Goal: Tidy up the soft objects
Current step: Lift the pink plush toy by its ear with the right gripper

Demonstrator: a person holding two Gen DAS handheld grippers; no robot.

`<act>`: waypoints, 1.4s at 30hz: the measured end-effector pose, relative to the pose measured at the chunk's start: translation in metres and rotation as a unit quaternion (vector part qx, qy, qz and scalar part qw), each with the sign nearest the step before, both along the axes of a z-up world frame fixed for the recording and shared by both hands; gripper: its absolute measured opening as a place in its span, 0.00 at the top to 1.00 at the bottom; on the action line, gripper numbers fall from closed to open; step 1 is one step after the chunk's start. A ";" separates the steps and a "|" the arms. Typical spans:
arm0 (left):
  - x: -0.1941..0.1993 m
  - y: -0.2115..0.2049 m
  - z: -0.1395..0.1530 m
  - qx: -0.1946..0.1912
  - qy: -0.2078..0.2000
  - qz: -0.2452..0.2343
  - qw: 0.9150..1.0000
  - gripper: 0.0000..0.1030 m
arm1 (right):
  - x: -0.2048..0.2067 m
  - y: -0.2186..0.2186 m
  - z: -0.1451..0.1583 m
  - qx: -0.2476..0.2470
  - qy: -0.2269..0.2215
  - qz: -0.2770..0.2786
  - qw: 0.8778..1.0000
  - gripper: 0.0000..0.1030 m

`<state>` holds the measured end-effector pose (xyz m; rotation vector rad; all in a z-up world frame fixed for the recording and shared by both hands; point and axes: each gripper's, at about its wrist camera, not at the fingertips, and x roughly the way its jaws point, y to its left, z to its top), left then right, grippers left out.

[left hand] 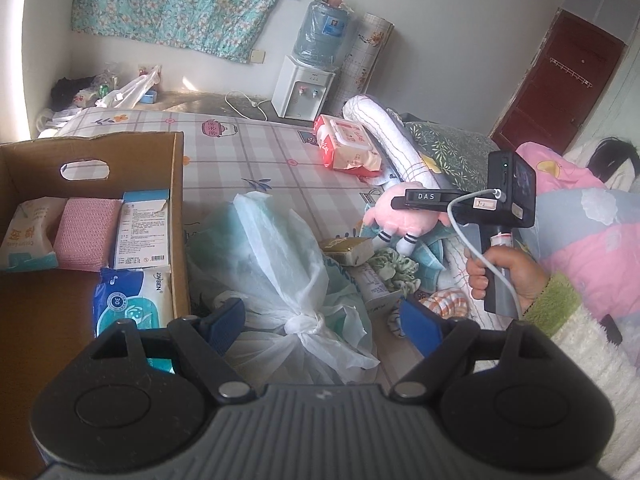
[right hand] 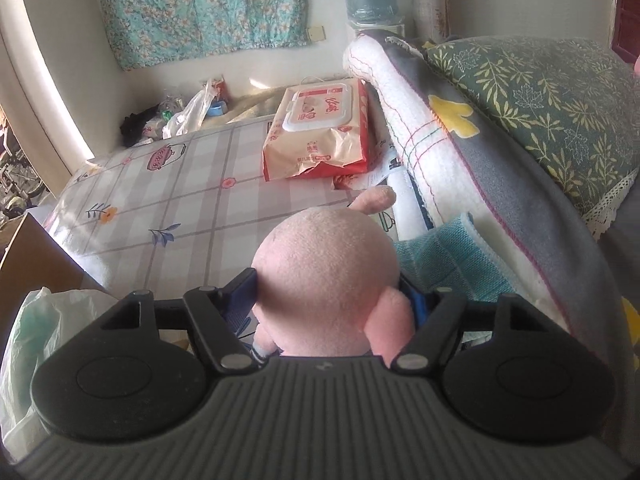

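My right gripper [right hand: 334, 300] is shut on a pink plush toy [right hand: 326, 276], held above the bed; the toy [left hand: 404, 220] also shows in the left wrist view, clamped by the right gripper [left hand: 396, 204]. My left gripper [left hand: 324, 322] is open and empty, hovering over a knotted white plastic bag [left hand: 272, 264]. A cardboard box [left hand: 176, 184] at left holds a pink sponge cloth [left hand: 86, 234], tissue packs and a blue wipes pack [left hand: 128, 300]. A green scrunchie [left hand: 394, 266], a teal cloth [right hand: 444, 256] and small packets lie on the bed.
A red-and-white wipes pack [right hand: 320, 132] lies on the checked mattress [right hand: 192, 208]. A rolled white blanket [right hand: 404, 120], a green leaf pillow [right hand: 552, 108] and a pink quilt [left hand: 580, 216] sit at right. A water dispenser [left hand: 304, 88] stands by the far wall.
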<state>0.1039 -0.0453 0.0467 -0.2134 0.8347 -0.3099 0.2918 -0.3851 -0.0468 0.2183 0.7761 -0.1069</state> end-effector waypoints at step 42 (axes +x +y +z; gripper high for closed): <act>-0.053 -0.010 -0.040 -0.037 -0.016 -0.030 0.999 0.17 | -0.217 0.143 0.022 -0.083 0.037 0.185 0.979 0.21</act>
